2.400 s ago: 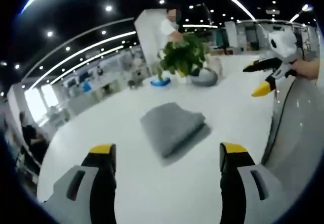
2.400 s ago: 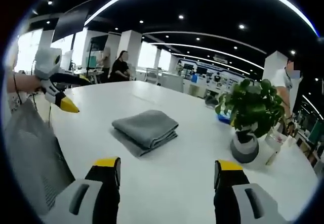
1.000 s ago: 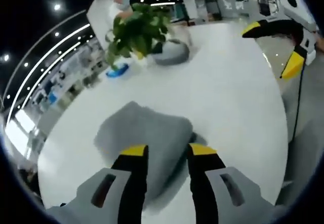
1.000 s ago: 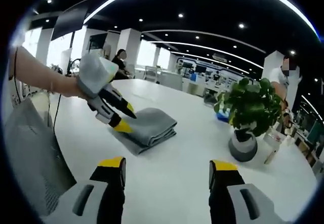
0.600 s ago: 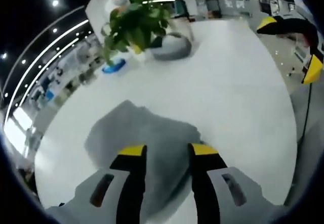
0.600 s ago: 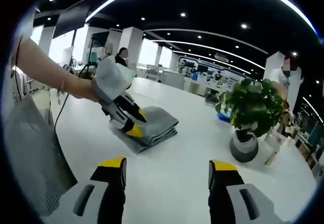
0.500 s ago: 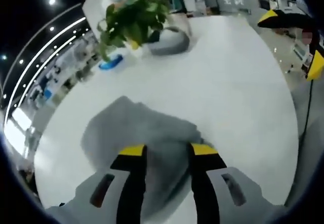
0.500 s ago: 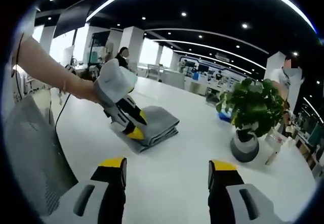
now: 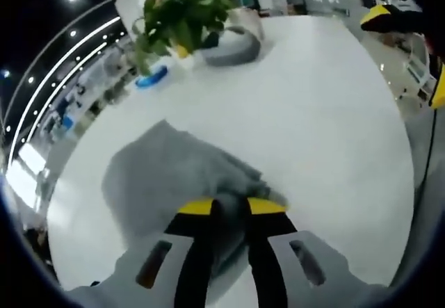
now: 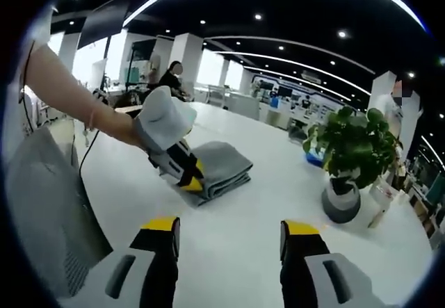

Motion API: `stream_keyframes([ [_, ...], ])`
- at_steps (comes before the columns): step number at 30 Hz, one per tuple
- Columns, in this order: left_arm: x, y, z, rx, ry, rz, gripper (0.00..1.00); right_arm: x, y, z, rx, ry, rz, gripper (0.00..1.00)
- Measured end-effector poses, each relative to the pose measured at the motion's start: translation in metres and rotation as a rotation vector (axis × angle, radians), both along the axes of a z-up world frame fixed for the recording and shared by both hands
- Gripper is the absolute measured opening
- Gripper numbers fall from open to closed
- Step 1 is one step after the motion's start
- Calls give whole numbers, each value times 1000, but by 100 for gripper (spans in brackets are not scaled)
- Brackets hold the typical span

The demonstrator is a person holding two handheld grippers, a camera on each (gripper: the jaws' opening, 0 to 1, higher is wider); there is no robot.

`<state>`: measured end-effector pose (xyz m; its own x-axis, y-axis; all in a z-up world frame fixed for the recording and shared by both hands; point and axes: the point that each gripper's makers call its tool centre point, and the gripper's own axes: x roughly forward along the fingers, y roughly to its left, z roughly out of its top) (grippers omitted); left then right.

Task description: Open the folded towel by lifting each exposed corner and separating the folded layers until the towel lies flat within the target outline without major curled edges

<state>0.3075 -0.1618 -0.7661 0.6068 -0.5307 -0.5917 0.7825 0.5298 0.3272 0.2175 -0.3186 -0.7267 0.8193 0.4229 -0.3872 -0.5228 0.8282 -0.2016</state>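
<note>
The folded grey towel (image 9: 174,176) lies on the white table (image 9: 327,134), still in layers. The left tool (image 9: 226,207) has its jaws pressed nearly together, pinching the towel's near edge; the right tool (image 10: 229,228) hovers spread and empty, well back. To do this step well, lift only the top layer (not the whole stack), slowly, peeling away from the fold. A grey pot (image 10: 342,202) holds a leafy plant (image 10: 354,144).
</note>
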Motion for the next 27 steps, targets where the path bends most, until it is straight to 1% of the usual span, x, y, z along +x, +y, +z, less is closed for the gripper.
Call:
stream_keyframes([
  [2,2,-3,-5,-7,16,26,13,0,-1,0,0,0,-3,56],
  [4,2,-8,-8,-15,22,31,12,1,-1,-1,-1,2,-7,56],
  [5,5,-14,-13,-12,22,36,12,1,-1,-1,1,6,-9,55],
  [8,18,-22,-20,10,11,57,12,0,1,-2,-6,7,0,55],
  [9,22,-22,-21,11,15,69,12,0,1,-3,-8,7,1,55],
  [10,27,-25,-22,-6,24,73,12,1,1,-3,-7,10,2,55],
  [11,31,-27,-26,-5,33,68,12,0,1,-3,-9,9,2,55],
  [12,31,-28,-28,-1,34,64,12,0,2,-4,-10,12,3,55],
  [13,31,-31,-33,7,50,42,12,0,2,-4,-11,13,5,55],
  [16,30,-31,-49,47,85,37,12,-1,3,-5,-17,19,13,55],
  [21,28,-35,-57,61,109,54,12,-2,5,-6,-22,24,21,55],
  [24,25,-35,-60,53,129,77,12,-2,5,-7,-24,29,24,55],
  [26,16,-38,-62,77,89,76,12,-5,9,-11,-38,42,49,54],
  [27,13,-38,-60,98,57,78,12,-6,10,-12,-49,47,60,54],
])
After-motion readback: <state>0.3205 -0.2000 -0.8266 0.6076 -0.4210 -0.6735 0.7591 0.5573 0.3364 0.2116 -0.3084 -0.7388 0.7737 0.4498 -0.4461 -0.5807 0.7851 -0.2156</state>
